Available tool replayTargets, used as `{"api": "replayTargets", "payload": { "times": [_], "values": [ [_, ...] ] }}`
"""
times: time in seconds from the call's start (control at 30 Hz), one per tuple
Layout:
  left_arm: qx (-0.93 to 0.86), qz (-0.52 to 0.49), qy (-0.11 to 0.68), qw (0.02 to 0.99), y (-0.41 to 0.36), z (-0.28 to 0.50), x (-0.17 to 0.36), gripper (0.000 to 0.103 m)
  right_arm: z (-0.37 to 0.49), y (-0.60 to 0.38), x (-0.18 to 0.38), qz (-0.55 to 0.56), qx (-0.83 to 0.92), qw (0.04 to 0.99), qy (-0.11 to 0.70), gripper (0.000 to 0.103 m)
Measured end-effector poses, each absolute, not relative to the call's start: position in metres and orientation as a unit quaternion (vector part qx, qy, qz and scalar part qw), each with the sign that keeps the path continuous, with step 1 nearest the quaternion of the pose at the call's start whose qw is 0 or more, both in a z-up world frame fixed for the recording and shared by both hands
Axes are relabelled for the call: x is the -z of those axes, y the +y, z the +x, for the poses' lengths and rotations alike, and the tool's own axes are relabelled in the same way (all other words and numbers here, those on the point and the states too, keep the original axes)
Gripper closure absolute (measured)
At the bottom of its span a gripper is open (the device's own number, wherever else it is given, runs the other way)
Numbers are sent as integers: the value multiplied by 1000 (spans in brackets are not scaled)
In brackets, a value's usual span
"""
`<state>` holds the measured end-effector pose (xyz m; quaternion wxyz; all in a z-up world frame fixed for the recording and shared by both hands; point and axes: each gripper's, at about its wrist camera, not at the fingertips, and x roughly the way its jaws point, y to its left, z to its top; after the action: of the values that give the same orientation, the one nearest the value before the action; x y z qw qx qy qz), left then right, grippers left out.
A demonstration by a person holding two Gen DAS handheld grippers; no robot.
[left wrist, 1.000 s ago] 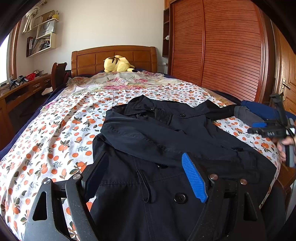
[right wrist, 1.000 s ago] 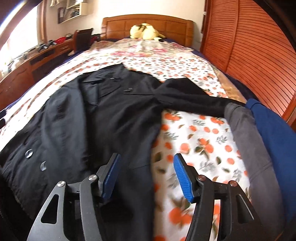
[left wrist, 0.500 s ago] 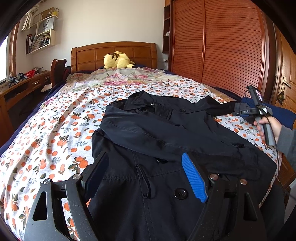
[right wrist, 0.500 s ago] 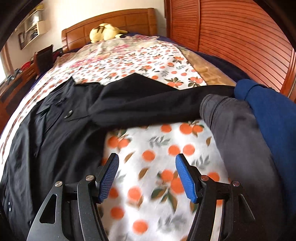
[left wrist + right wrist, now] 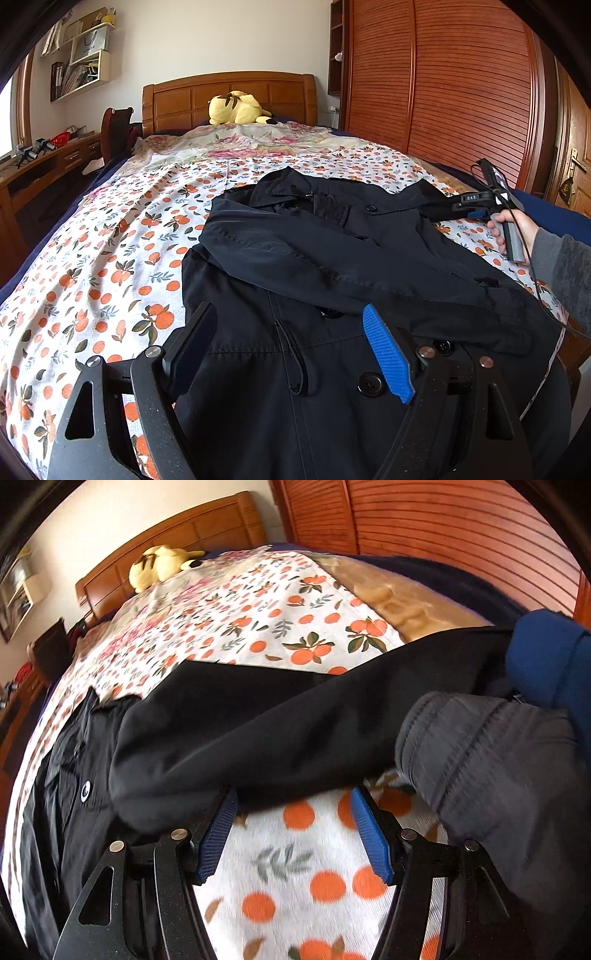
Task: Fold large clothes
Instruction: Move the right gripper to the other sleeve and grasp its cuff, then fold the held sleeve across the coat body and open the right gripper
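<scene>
A large black button-front coat (image 5: pixel 332 288) lies face up on the bed, its left sleeve folded across the chest. My left gripper (image 5: pixel 291 350) is open, hovering over the coat's lower front, holding nothing. The coat's other sleeve (image 5: pixel 295 716) stretches out to the right across the sheet. My right gripper (image 5: pixel 295 823) is open, fingertips right at the near edge of that sleeve; it also shows in the left wrist view (image 5: pixel 476 210), held in a hand beside the sleeve.
The bed has an orange-print sheet (image 5: pixel 110 258). A grey garment (image 5: pixel 491 760) and a blue one (image 5: pixel 546 657) lie on the sleeve's end at the bed's right edge. A yellow plush (image 5: pixel 236 107) sits by the headboard. A wardrobe (image 5: pixel 461 85) stands right, a desk (image 5: pixel 40 162) left.
My right gripper has moved forward and right, away from the coat's body up to the outstretched sleeve. My left gripper has stayed about where it was, open.
</scene>
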<state>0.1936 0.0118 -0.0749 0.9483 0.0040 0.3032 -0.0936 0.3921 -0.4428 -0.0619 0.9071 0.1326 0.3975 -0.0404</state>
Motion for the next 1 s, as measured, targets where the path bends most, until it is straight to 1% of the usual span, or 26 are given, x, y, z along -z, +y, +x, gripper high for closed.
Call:
{"api": "replayTargets", "payload": {
  "times": [0.17,0.4,0.43,0.5,0.53,0.57,0.63,0.67,0.73,0.83,0.9,1.0],
  "values": [
    [94,6,312,946,11,198,79,21,405,-446,66,148,38,905,396,37],
    [99,9,316,944,7,199,81,21,416,-440,74,145,59,894,420,37],
    [99,10,316,943,7,199,81,21,417,-438,75,145,62,892,423,39],
    [100,11,318,943,7,199,81,21,421,-435,78,144,57,889,431,55],
    [100,11,318,943,6,199,81,21,422,-432,80,144,49,887,437,71],
    [99,11,317,943,6,199,81,21,423,-428,81,135,51,887,439,84],
    [99,10,316,944,8,198,80,21,423,-422,78,119,47,892,435,99],
    [98,9,316,944,8,198,80,21,423,-419,76,115,42,895,430,103],
    [97,7,315,944,9,198,80,21,421,-414,69,116,19,903,414,103],
    [98,8,314,944,10,198,79,21,415,-393,49,87,-4,920,383,103],
    [99,8,314,944,10,197,79,21,414,-381,38,73,-10,923,378,103],
    [100,8,311,945,10,195,78,21,412,-374,31,88,-10,921,378,103]
  ]
}}
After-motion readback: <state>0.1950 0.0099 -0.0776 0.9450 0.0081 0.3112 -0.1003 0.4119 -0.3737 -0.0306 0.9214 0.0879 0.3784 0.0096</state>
